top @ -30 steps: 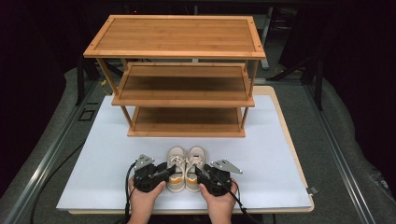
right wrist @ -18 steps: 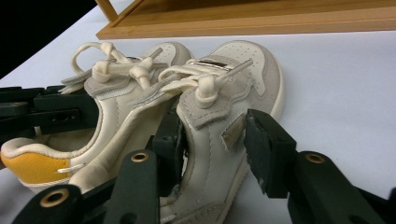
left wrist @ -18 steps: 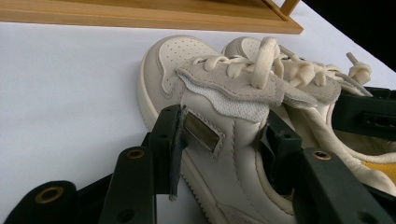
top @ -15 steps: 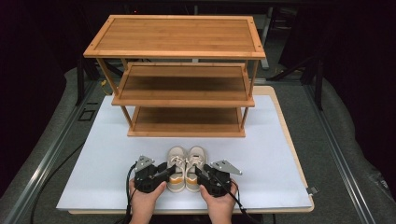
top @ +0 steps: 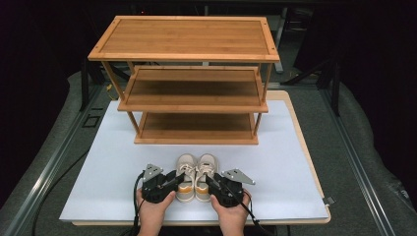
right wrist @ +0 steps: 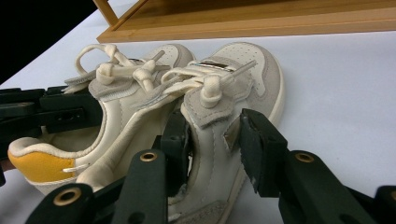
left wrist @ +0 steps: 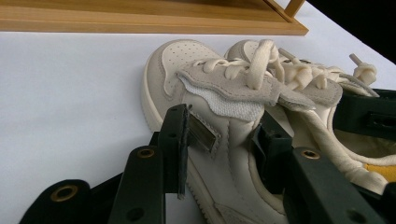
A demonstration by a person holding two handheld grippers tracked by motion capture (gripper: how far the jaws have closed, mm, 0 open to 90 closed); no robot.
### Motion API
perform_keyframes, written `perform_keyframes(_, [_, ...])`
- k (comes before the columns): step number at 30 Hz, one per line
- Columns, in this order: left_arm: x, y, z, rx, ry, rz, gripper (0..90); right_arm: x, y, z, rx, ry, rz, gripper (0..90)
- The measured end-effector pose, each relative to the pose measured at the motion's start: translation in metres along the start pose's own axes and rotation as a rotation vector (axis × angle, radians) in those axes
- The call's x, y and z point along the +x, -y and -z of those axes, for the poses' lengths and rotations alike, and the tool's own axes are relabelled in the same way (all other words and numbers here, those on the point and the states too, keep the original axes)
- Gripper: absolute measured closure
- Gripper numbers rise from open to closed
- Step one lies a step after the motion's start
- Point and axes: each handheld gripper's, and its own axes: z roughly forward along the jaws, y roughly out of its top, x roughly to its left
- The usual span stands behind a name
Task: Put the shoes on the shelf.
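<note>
Two small cream shoes stand side by side on the white table, toes toward the rack: the left shoe (top: 186, 169) (left wrist: 187, 70) and the right shoe (top: 206, 167) (right wrist: 252, 70). My left gripper (top: 178, 180) (left wrist: 219, 140) straddles the left shoe's outer side wall, one jaw outside and one in the opening. In the same way my right gripper (top: 211, 181) (right wrist: 212, 140) straddles the right shoe's outer wall. Both pairs of jaws have just been closing, with the shoe wall between them, and no firm press shows. Both shoes rest on the table.
A three-shelf wooden rack (top: 196, 88) stands behind the shoes, its bottom shelf (top: 196, 125) close to their toes. The white table top (top: 98, 187) extends left and right of the hands. Dark floor and metal rails surround the table.
Both hands keep their place at the shoes' heels. The jaws look a little narrower around the shoe walls than before. The shoes have not moved.
</note>
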Motion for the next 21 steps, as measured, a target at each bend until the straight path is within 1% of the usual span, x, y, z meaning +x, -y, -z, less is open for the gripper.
perform_keyframes(2, [0.0,0.0,0.0,0.0,0.001,0.001,61.9,-0.001,0.0,0.001,0.01,-0.015,0.0,64.3])
perform_keyframes(4, [0.0,0.0,0.0,0.0,0.002,0.002,62.1,0.0,0.0,0.001,0.002,-0.003,-0.002,64.5])
perform_keyframes(7, [0.001,-0.001,0.0,-0.002,0.003,0.006,62.3,0.0,0.0,0.001,0.004,0.0,-0.008,64.8])
perform_keyframes(8, [0.002,-0.001,-0.001,-0.002,0.004,0.006,62.4,0.0,0.0,0.001,0.004,-0.008,-0.011,64.9])
perform_keyframes(9, [0.002,-0.002,-0.001,0.001,0.005,0.008,62.4,0.0,0.0,0.0,0.003,-0.006,-0.011,65.0])
perform_keyframes(10, [0.003,-0.003,-0.001,0.002,0.006,0.01,62.4,0.0,0.0,0.0,-0.003,0.008,-0.016,65.2])
perform_keyframes(12, [0.004,-0.004,-0.001,-0.003,0.005,0.013,62.5,-0.001,-0.001,-0.001,-0.008,-0.001,-0.025,65.7])
perform_keyframes(14, [0.003,-0.006,0.0,-0.006,0.002,0.006,62.5,-0.001,-0.002,-0.001,0.001,-0.007,-0.028,66.1])
perform_keyframes(15, [0.004,-0.008,0.0,-0.007,0.002,0.006,62.5,0.0,-0.002,-0.002,-0.01,-0.005,-0.031,66.2])
perform_keyframes(16, [0.004,-0.009,0.0,-0.006,0.001,0.004,62.5,0.0,-0.003,-0.001,-0.002,0.003,-0.028,66.2])
perform_keyframes(17, [0.004,-0.01,0.0,-0.009,0.001,0.004,62.5,0.0,-0.004,-0.002,-0.006,-0.01,-0.031,66.3])
perform_keyframes(18, [0.003,-0.011,0.0,-0.01,0.0,0.002,62.5,0.0,-0.005,-0.002,-0.013,-0.004,-0.027,66.2])
perform_keyframes(21, [0.003,-0.013,0.001,-0.012,0.002,0.002,62.5,0.001,-0.009,0.0,-0.006,-0.007,-0.019,66.3])
